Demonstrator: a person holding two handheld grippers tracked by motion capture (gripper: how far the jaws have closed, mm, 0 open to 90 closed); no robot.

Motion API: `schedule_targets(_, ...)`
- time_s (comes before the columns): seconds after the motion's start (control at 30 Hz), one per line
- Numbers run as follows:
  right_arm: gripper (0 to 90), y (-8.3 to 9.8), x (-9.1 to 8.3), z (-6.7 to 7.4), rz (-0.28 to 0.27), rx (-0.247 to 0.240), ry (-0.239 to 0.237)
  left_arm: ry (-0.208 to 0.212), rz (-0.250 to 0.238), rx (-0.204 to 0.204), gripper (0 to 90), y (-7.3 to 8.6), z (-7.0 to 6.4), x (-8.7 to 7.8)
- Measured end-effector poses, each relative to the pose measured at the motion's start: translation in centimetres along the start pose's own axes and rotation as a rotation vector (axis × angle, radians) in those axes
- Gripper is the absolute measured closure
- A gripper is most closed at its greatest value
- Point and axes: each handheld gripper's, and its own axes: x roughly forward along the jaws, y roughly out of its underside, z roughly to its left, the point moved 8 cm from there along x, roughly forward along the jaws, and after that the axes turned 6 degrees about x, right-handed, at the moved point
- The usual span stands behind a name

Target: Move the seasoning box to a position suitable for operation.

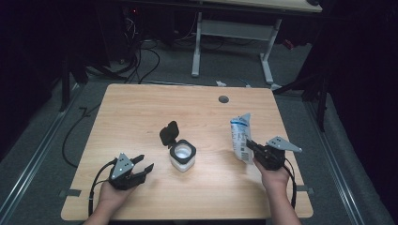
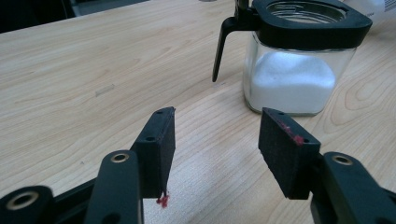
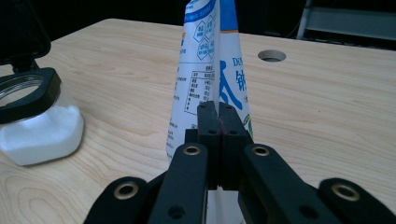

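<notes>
A glass jar [image 1: 182,156] with white powder inside stands mid-table, its black hinged lid [image 1: 169,133] flipped open. In the left gripper view the jar [image 2: 294,74] stands just ahead and to the right of my jaws. My left gripper [image 1: 144,166] rests open on the table left of the jar, nothing between its pads [image 2: 217,149]. A white and blue pouch [image 1: 241,137] stands upright right of the jar. My right gripper [image 1: 250,145] is shut on the pouch's lower edge [image 3: 205,84]; the jar [image 3: 35,123] lies off to its left.
The wooden table [image 1: 141,112] has a round cable hole [image 1: 223,99] near its far edge. Beyond it, a dark floor holds cables [image 1: 141,61] and the white legs of another desk [image 1: 232,33]. Bare tabletop stretches across the far and left parts.
</notes>
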Motion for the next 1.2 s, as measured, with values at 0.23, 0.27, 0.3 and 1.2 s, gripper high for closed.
schedule_targets(0.23, 90.0, -0.3, 0.6, -0.1, -0.039, 0.013, -0.007, 0.005, 0.002, -0.004, 46.3, 0.0, -0.1, 0.1)
schedule_targets(0.27, 90.0, -0.3, 0.7, -0.1, -0.043, 0.010, -0.003, 0.009, 0.002, -0.005, 46.3, 0.0, -0.1, 0.1)
schedule_targets(0.3, 90.0, -0.2, 0.8, -0.1, -0.048, 0.008, 0.002, 0.012, 0.005, -0.005, 46.1, 0.0, -0.1, 0.2)
schedule_targets(1.2, 79.5, 1.2, 1.4, -0.8, -0.043, 0.015, 0.036, 0.007, 0.008, -0.024, 45.4, 0.2, 0.3, 0.2)
